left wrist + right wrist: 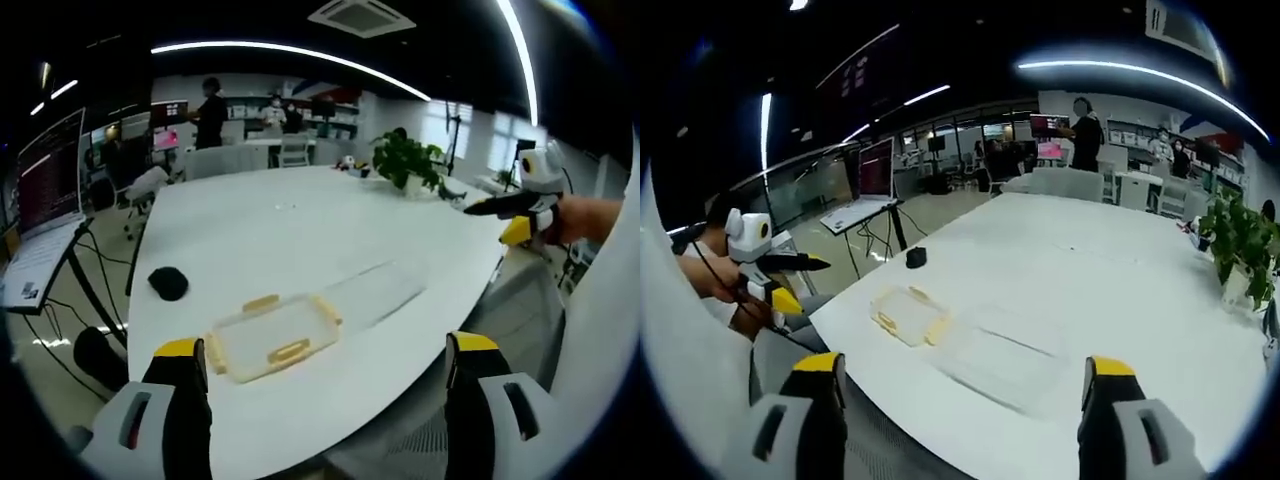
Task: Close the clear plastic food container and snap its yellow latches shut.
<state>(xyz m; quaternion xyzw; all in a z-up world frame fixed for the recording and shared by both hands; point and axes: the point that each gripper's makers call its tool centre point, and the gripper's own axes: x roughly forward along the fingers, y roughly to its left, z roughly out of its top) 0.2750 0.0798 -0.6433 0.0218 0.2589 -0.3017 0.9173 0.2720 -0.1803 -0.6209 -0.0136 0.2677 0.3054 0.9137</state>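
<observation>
a: where's the container?

b: on the white table (300, 225), near its front edge. in the left gripper view the lid (272, 336) with its yellow latches (288, 351) lies flat close to that edge, and the clear container (375, 291) sits just beside it, a little further in along the same edge. the two look joined or touching, but the clear plastic is too faint to tell for sure.

a: and the left gripper?

b: the left gripper (325, 362) has its yellow-tipped jaws spread wide, with the table edge and the lid showing between them. it holds nothing and touches nothing; it hangs off the table's front edge, short of the lid.

a: the right one?

b: much the same. in the right gripper view the right gripper (960, 375) stands wide apart too, empty, off the front edge of the table (1120, 270). the lid (908, 314) is toward the left corner of that edge, and the container (1005, 360) is beside it.

a: do the grippers see each other?

b: yes. the right gripper shows at the right of the left gripper view, held by a hand (585, 218) beyond the table's right edge. the left gripper shows at the left of the right gripper view, also held in a hand (725, 290).

a: anything else on the table?

b: a black mouse (168, 283) near the left edge and a potted plant (408, 160) at the far right side. a laptop (45, 215) stands on a stand off the left edge.
</observation>
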